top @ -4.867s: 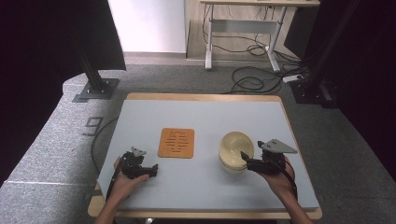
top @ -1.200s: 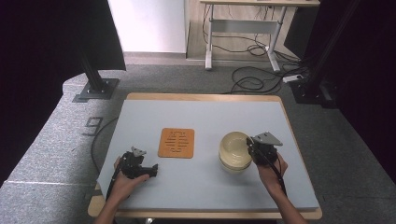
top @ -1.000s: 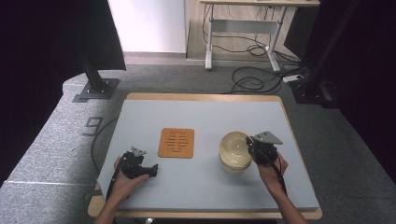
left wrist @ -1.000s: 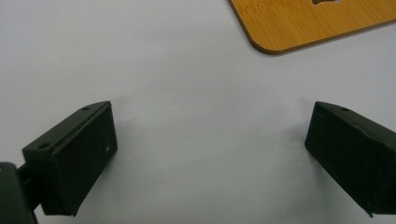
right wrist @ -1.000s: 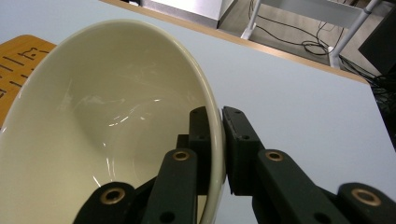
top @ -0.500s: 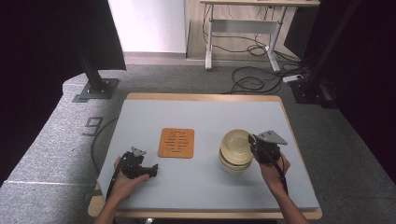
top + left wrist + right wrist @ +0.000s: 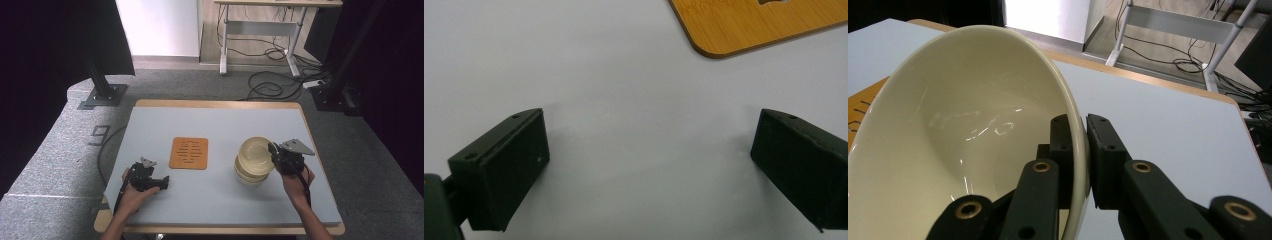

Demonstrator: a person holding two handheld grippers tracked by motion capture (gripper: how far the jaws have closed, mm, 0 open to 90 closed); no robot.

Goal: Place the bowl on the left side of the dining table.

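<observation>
While your right gripper (image 7: 1083,150) pinches only the bowl (image 7: 963,130) rim near the tabletop's right edge and your left gripper (image 7: 649,165) gapes empty, any tilt risks a slip.

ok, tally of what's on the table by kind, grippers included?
Cream bowls: 2, stacked, top one lifted by its rim
Orange bamboo mat: 1
Grippers: 2, left gripper and right gripper
Total: 5
</observation>
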